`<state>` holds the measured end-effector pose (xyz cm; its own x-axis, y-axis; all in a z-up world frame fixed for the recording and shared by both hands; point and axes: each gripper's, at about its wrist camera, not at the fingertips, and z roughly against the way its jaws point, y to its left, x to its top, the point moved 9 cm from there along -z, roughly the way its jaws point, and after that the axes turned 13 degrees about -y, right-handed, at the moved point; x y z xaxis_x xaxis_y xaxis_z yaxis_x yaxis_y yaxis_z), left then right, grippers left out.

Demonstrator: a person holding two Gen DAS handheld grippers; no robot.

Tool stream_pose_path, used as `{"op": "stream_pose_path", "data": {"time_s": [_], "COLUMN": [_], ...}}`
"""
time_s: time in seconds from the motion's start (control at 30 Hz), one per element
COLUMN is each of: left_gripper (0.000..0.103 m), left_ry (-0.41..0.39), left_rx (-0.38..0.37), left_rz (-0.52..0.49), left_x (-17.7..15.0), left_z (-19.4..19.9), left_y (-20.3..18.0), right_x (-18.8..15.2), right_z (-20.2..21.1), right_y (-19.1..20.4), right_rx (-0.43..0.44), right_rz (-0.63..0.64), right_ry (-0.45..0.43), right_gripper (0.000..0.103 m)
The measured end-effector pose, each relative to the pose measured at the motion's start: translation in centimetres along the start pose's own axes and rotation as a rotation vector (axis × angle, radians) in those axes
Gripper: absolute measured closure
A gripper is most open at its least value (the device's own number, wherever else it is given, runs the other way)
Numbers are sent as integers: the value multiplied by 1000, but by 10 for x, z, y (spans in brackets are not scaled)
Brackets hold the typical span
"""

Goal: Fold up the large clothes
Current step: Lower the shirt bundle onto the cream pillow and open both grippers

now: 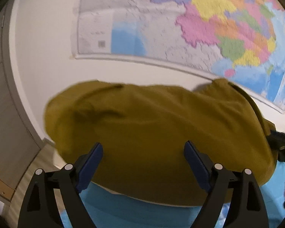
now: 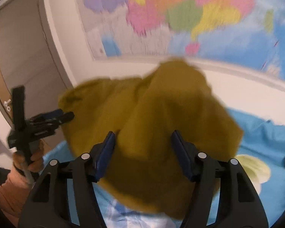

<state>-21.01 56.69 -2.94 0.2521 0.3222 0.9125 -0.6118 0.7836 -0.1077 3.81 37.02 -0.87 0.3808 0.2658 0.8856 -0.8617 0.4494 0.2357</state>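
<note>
Both your left gripper (image 1: pixel 143 152) and right gripper (image 2: pixel 143 142) stand spread, mustard garment (image 1: pixel 152 129) released mid-frame; next, regrasp an edge to fold.

The garment (image 1: pixel 153 125) is bunched in a heap on the bed sheet (image 1: pixel 123 209), out in front of both grippers, no pads on it. Behind it there's a wall with a big map (image 1: pixel 199 22) hanging on it. Door (image 2: pixel 24 43) is off to the left of the map.
</note>
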Motion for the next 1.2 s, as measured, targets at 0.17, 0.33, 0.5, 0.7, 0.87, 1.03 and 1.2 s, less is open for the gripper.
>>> {"op": "stream_pose_path", "data": {"time_s": [0.17, 0.33, 0.5, 0.7, 0.87, 1.03, 1.2], "left_gripper": [18, 18, 18, 18, 17, 15, 14], "left_ry": [14, 9, 3, -12, -16, 34, 36], "left_rx": [13, 49, 80, 67, 7, 4, 7], "left_rz": [-1, -21, -30, -30, -43, -46, -41], "left_x": [-11, -10, -11, -8, -10, -23, -23], "left_z": [-7, -4, 2, 15, 18, 0, 1], "left_y": [-1, -2, -4, -13, -32, -37, -36], "right_x": [-19, -19, -17, 3, -5, -25, -12], "right_z": [-15, -11, 3, 18, -8, -30, -11], "right_y": [-15, -11, -5, 13, 22, 20, 23], "right_rx": [-6, -16, -5, 25, 26, -10, 36], "right_rz": [-17, -9, 10, 38, 82, 134, 106], "right_ry": [21, 25, 20, -47, 10, 58, 43], "right_gripper": [42, 39, 34, 34, 35, 28, 28]}}
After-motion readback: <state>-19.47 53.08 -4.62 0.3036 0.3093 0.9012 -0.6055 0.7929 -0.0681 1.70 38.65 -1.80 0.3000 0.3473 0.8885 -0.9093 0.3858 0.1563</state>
